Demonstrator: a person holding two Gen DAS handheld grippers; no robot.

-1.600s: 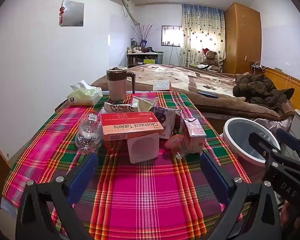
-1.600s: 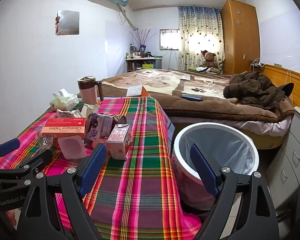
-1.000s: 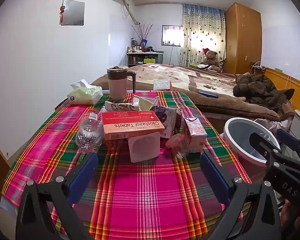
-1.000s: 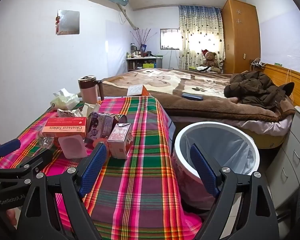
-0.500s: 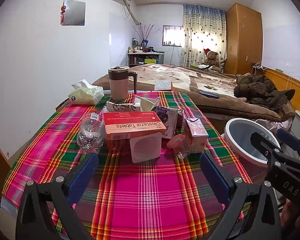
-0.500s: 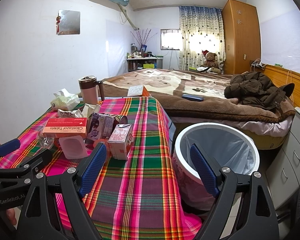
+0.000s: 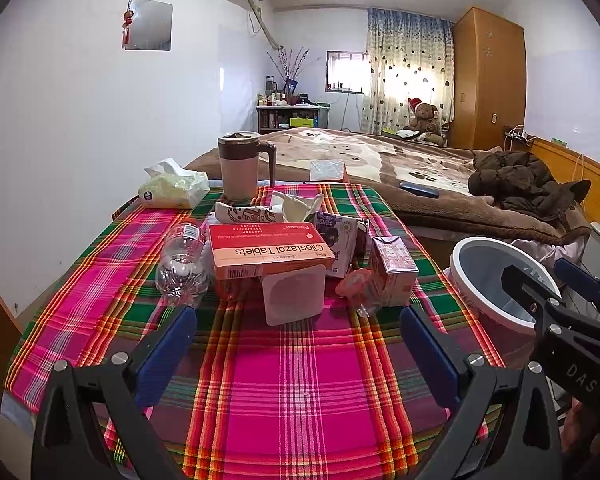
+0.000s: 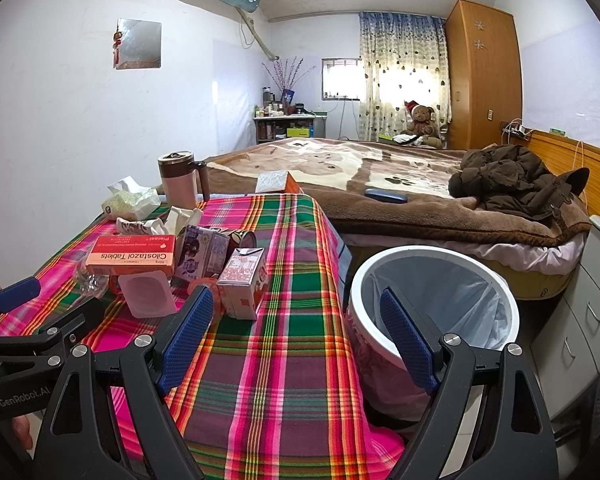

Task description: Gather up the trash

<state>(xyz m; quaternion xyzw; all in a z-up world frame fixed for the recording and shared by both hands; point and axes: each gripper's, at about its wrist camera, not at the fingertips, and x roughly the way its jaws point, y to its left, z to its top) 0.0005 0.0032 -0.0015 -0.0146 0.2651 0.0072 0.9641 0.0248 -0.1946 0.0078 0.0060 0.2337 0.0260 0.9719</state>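
**Trash heaped mid-bench, both grippers wide and empty**

Trash sits clustered on the plaid bench (image 7: 284, 380): a red tablet box (image 7: 268, 249) atop a white cup (image 7: 294, 299), a clear bottle (image 7: 182, 266) to its left, a small pink carton (image 7: 394, 270) to its right. The left gripper (image 7: 298, 350) hovers just short of the cup. The right gripper (image 8: 296, 338) straddles the bench edge and the white bin (image 8: 432, 300).

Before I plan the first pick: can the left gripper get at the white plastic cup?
Probably yes. The left gripper is open and the white plastic cup lies straight ahead at the pile's near edge, with only bare tablecloth between.
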